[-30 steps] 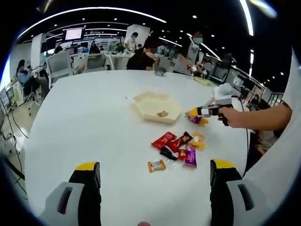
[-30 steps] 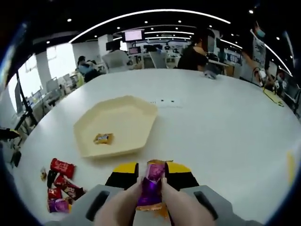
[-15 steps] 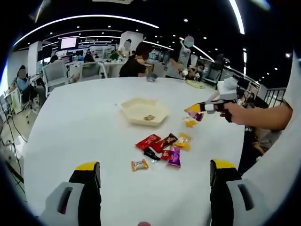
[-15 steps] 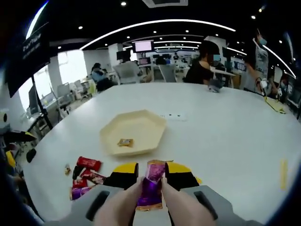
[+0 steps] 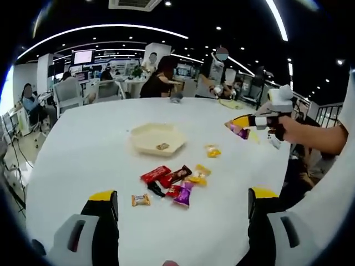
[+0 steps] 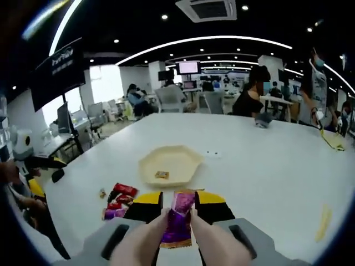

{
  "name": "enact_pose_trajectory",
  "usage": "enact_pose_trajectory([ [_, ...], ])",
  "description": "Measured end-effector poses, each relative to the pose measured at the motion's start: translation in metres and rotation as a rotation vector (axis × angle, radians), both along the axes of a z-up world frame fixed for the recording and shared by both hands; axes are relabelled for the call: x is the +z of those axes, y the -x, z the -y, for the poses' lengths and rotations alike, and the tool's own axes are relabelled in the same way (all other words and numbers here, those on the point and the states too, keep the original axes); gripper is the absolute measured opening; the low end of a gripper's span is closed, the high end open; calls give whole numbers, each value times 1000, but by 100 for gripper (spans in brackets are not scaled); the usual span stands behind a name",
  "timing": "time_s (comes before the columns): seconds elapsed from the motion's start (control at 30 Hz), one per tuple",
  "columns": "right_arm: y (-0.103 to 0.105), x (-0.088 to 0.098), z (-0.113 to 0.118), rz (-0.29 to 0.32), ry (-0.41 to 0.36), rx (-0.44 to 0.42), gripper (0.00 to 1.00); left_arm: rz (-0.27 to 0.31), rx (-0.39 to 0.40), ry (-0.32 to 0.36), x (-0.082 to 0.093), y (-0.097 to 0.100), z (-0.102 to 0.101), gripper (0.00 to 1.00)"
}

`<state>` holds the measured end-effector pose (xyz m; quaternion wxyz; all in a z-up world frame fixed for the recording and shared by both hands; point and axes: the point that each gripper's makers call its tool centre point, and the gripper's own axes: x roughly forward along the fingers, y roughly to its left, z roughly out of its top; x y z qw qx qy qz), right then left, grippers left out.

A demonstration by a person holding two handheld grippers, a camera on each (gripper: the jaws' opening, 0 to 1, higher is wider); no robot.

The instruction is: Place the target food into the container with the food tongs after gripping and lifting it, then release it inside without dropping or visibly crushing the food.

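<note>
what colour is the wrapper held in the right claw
Purple, with an orange edge at its lower end; the wrapper shows best in the right gripper view.

Busy open office going on behind the table

People [image 5: 160,75] are sitting at far desks, a monitor [image 6: 188,67] is glowing up high, office chairs [image 5: 67,88] are standing around, ceiling lights [image 6: 205,40] are shining overhead.

A shallow cream hexagonal tray [image 5: 152,138] sits at twelve o'clock of scattered wrapped candies [image 5: 172,185] on the round white table [image 5: 83,149].

The purple wrapper [image 6: 178,220] contrasts with the cream tray [image 6: 188,160], white counter [image 6: 266,166], and yellow-tipped right hand-held gripper [image 6: 178,206].
</note>
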<state>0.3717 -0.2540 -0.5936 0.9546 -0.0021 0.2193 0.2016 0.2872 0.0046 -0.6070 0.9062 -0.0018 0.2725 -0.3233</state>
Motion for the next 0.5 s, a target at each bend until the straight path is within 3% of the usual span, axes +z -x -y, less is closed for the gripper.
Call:
enact_pose_trajectory([
  [0.23, 13, 5, 23, 26, -31, 50, 21, -11, 17, -36, 0, 33, 34, 98],
  [0.5, 19, -7, 27, 26, -77, 122, 21, -31, 77, -90, -6, 65, 52, 98],
])
